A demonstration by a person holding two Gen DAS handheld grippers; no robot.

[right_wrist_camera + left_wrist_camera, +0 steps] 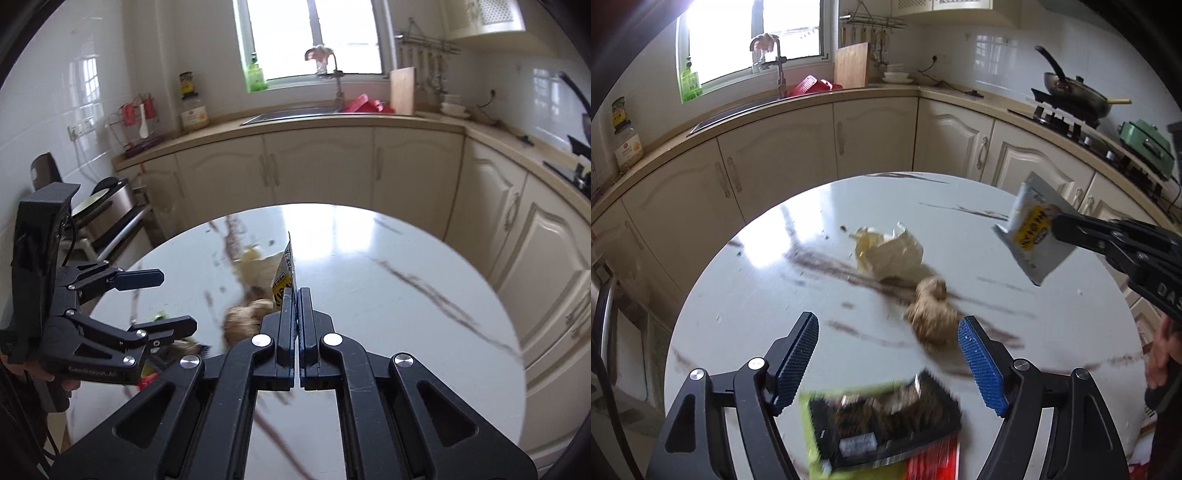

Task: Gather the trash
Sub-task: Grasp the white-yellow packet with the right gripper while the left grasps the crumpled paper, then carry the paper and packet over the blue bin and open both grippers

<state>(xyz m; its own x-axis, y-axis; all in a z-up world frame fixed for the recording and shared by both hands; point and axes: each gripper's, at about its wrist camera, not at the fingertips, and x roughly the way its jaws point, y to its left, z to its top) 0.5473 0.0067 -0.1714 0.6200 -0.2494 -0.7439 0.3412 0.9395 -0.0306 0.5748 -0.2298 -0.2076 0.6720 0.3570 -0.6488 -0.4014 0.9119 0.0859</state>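
My right tool (297, 295) was clamped on a packet (1032, 229); my left tool (886, 354) stood apart over a wrapper (882, 421). Next I needed somewhere to drop it.

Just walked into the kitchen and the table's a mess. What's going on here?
A person is clearing trash off the round marble table with two handheld grippers. The right gripper is shut on a silver-and-yellow wrapper, held off the table. The left gripper is open above a green-and-black packet. A crumpled paper and a brown wad lie uncollected.
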